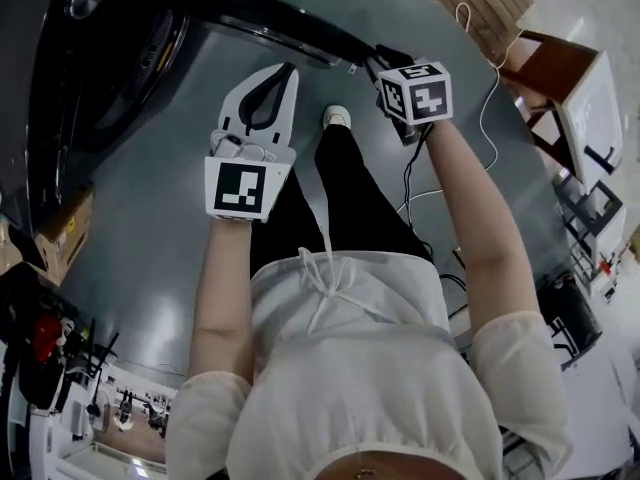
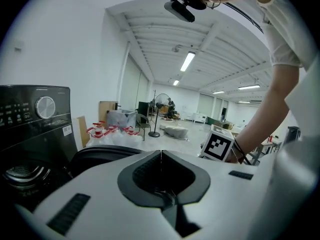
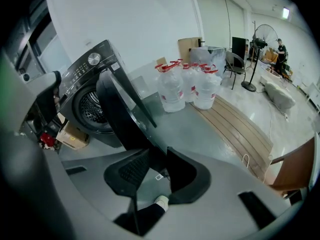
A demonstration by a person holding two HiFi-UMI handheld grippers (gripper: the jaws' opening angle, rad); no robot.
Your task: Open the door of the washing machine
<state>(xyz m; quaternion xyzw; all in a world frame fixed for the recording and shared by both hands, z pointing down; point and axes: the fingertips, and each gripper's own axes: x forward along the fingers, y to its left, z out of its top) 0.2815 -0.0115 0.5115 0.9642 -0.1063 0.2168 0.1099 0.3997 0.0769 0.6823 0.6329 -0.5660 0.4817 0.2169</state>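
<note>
The black washing machine (image 1: 100, 58) stands at the upper left of the head view, its round drum (image 3: 92, 106) exposed. Its dark door (image 1: 270, 23) is swung out from the front. My right gripper (image 1: 395, 63), under its marker cube, is at the door's free edge. In the right gripper view the door (image 3: 125, 114) runs down between my right gripper's (image 3: 157, 156) pads, which are shut on that edge. My white left gripper (image 1: 291, 68) hovers left of it over the floor, shut and empty. In the left gripper view its jaws (image 2: 161, 156) meet in a line, with the door's rim (image 2: 100, 156) beyond them.
Several large water jugs (image 3: 187, 86) stand by the wall past the machine, beside wooden planks (image 3: 235, 129). A cardboard box (image 3: 72, 136) lies left of the machine. A white cable (image 1: 490, 98) and a wooden cabinet (image 1: 570, 98) are at my right. My shoe (image 1: 337, 117) is below the door.
</note>
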